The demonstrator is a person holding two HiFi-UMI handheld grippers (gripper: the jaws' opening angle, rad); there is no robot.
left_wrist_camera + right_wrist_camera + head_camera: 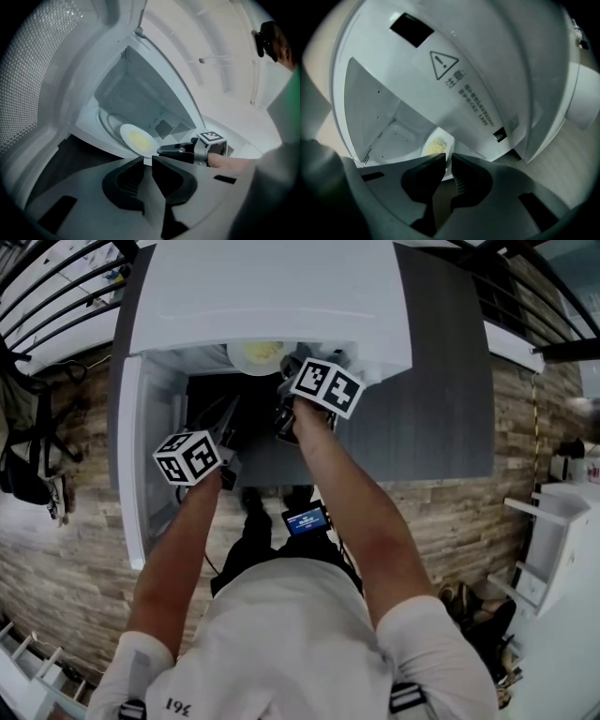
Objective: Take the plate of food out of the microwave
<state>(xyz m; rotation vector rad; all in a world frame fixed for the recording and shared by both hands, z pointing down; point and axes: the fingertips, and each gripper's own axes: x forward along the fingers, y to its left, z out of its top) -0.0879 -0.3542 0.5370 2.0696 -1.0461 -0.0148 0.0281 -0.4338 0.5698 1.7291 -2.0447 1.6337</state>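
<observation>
Hidden: in the head view the microwave (272,296) roof cuts off the far half of the plate (236,357), and the marker cubes cover most of both grippers.
Hard to make out: what the yellow food (436,145) is; it reads only as a pale heap.
Plate: white, round and shallow, with food (139,139) in its middle. It is inside the cavity at the front, low and centre in both gripper views, partly over the glass turntable (105,124).
Right gripper (448,157): jaws drawn to a thin slit with the plate's near rim (424,151) in it, clamped on that rim. In the left gripper view its tips (159,150) meet the plate's right edge (125,131).
Left gripper (147,159): jaws a narrow gap apart with nothing between them, outside the cavity, below and left of the plate.
Edges: the door (131,465) stands open along the left of the head view, and the left gripper (228,409) is just beside it. The cavity's front frame with a warning label (444,61) arches over the right gripper (286,371).
Open room: bare cavity floor behind and left of the plate.
</observation>
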